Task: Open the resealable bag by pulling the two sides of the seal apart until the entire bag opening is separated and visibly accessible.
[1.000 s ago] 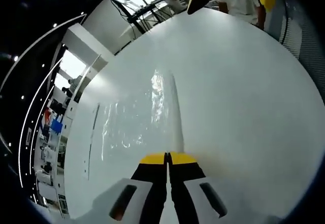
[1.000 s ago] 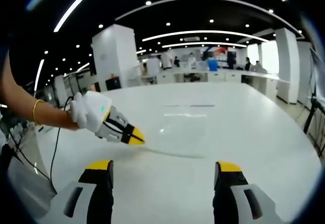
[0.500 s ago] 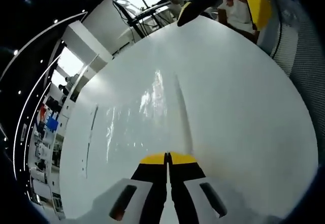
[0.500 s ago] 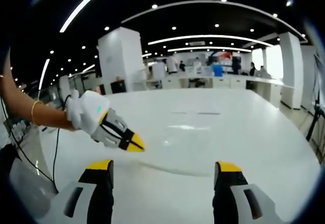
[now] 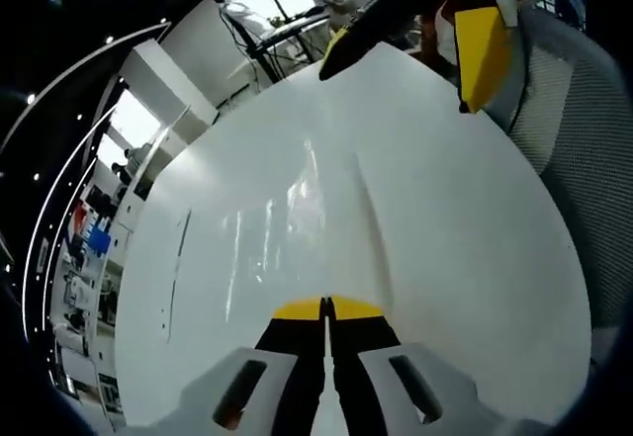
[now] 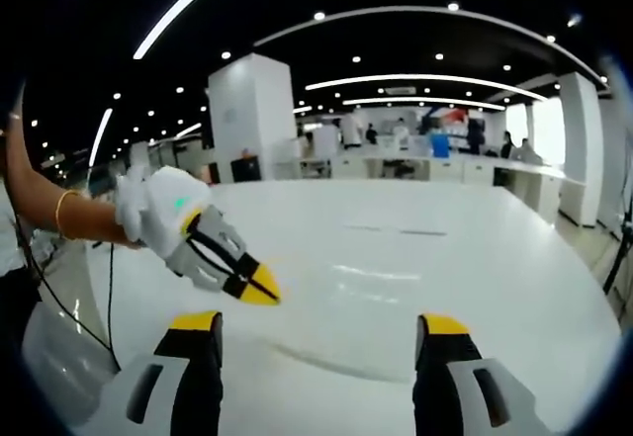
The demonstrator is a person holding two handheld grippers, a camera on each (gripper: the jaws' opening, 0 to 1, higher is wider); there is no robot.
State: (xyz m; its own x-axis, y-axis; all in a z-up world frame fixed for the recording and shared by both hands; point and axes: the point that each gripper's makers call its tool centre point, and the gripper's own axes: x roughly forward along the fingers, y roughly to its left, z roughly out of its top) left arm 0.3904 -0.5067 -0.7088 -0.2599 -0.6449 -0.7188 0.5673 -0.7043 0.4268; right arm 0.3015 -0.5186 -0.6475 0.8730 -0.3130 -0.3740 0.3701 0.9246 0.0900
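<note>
While the left gripper [image 5: 326,307] has its jaws pressed together on the edge of the clear resealable bag [image 5: 297,209], lifting that edge off the white table [image 5: 475,258], the right gripper [image 6: 321,325] hovers near it with jaws spread wide, holding nothing.

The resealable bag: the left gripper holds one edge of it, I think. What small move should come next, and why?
Probably bring the right gripper in to pinch the opposite side of the seal. The left gripper is shut on the clear resealable bag and holds its edge above the white table, while the right one is open with nothing between its jaws. Pulling the seal apart needs both sides gripped.
</note>
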